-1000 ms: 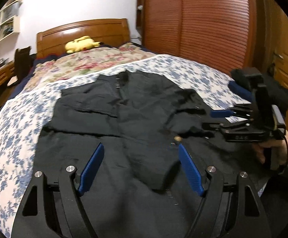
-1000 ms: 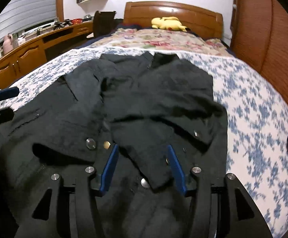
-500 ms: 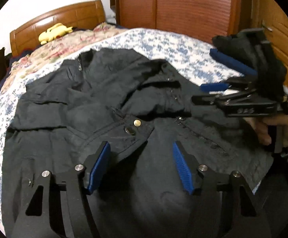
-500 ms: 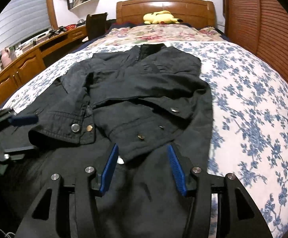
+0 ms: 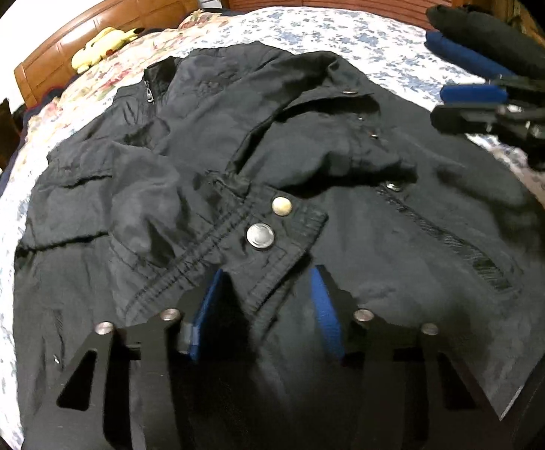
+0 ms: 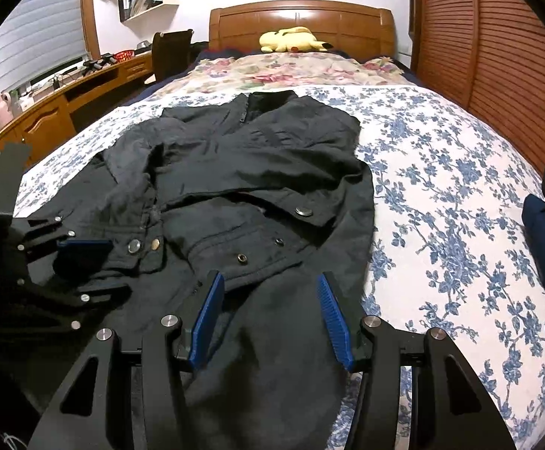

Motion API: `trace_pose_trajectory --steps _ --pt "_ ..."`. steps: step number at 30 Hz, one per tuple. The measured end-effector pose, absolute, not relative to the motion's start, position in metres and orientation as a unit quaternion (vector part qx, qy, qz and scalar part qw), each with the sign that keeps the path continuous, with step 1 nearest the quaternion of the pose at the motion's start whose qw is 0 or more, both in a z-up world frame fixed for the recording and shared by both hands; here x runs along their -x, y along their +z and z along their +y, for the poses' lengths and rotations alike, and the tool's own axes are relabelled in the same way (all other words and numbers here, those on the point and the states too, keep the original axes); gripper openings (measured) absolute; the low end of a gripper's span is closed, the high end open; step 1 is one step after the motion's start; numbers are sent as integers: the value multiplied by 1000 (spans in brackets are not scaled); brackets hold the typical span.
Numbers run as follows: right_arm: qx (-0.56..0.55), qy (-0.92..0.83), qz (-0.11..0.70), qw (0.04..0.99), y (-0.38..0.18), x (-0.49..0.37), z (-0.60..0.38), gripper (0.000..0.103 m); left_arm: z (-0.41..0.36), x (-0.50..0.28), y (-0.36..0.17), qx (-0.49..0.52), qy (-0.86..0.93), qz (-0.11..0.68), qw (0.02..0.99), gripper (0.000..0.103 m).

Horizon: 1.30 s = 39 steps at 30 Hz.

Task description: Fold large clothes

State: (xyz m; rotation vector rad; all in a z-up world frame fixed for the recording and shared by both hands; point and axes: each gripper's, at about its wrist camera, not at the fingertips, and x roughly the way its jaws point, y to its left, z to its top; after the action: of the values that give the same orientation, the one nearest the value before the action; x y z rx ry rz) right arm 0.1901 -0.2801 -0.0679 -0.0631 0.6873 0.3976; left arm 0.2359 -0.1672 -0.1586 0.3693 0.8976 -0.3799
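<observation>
A black jacket [image 6: 257, 172] lies spread on the bed, collar toward the headboard, both sleeves folded across its front; it also fills the left wrist view [image 5: 235, 157]. My left gripper [image 5: 268, 300] is open, its blue pads either side of a sleeve cuff with two metal snaps [image 5: 268, 221]. It shows at the left of the right wrist view [image 6: 85, 262]. My right gripper [image 6: 268, 300] is open and empty, low over the jacket's hem. It shows at the right edge of the left wrist view [image 5: 471, 107].
The bed has a blue floral sheet [image 6: 441, 195] and a floral quilt [image 6: 295, 71] with a yellow plush toy [image 6: 291, 39] by the wooden headboard. A wooden wardrobe [image 6: 497, 56] runs along the right. A desk and chair [image 6: 169, 52] stand left. Dark folded clothes [image 5: 490, 45] lie at the bed's right edge.
Both grippers have come down and in toward the jacket's lower part. The left one has closed in on the snap cuff. The right gripper has pulled back toward the hem.
</observation>
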Motion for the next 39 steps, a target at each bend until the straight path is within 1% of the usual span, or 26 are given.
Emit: trace_pose_trajectory --steps 2,3,4,5,6,7,12,14,16,18,21,23,26,27,28,29,31,33,36,38,39 --pt "31 196 331 923 -64 -192 -275 54 -166 -241 -161 -177 -184 431 866 38" --pt "35 198 326 924 -60 -192 -271 54 -164 -242 -161 -177 -187 431 865 32" --pt "37 201 320 925 -57 -192 -269 54 -163 -243 -161 -178 -185 430 866 24" --pt "37 204 314 927 -55 -191 -268 54 -161 -243 -159 -175 -184 429 867 20" --pt "33 206 308 928 -53 -190 -267 54 -158 -243 -158 -169 -187 428 868 15" --pt "27 206 306 929 -52 -191 -268 54 -154 -242 -154 -162 -189 425 870 12" --pt "6 207 306 929 -60 -199 -267 54 -127 -232 -123 -123 -187 383 896 10" --pt "15 198 318 927 -68 -205 -264 54 -108 -227 -104 -101 -177 357 911 10" --pt "17 205 309 929 -67 -206 -261 54 -84 -226 -86 -81 -159 333 926 10" --pt "31 193 323 926 -69 -211 -257 54 -62 -231 -78 -68 -145 326 932 10" --pt "34 202 313 927 -65 -216 -252 54 -28 -241 -77 -49 -124 328 935 10" --pt "40 201 324 924 -66 -225 -248 54 -9 -245 -80 -35 -119 334 935 10" --pt "74 216 332 915 -66 -242 -233 54 12 -250 -87 -26 -117 342 932 10" --pt "88 223 335 911 -64 -250 -227 54 18 -252 -90 -27 -118 347 930 11" --pt "98 233 335 908 -62 -257 -223 54 22 -253 -93 -32 -116 350 929 15" --pt "112 240 336 904 -61 -265 -218 54 24 -254 -95 -35 -111 351 929 17" --pt "132 248 339 898 -59 -285 -208 54 35 -256 -97 -33 -110 354 928 29" --pt "135 259 344 892 -58 -308 -196 54 44 -257 -96 -25 -116 356 927 36" --pt "124 283 364 878 -65 -338 -179 54 52 -256 -96 -25 -113 369 922 39" --pt "124 299 380 866 -74 -345 -168 54 54 -250 -95 -28 -110 370 922 46" --pt "127 308 388 859 -80 -345 -164 54 55 -242 -93 -29 -111 366 923 52"
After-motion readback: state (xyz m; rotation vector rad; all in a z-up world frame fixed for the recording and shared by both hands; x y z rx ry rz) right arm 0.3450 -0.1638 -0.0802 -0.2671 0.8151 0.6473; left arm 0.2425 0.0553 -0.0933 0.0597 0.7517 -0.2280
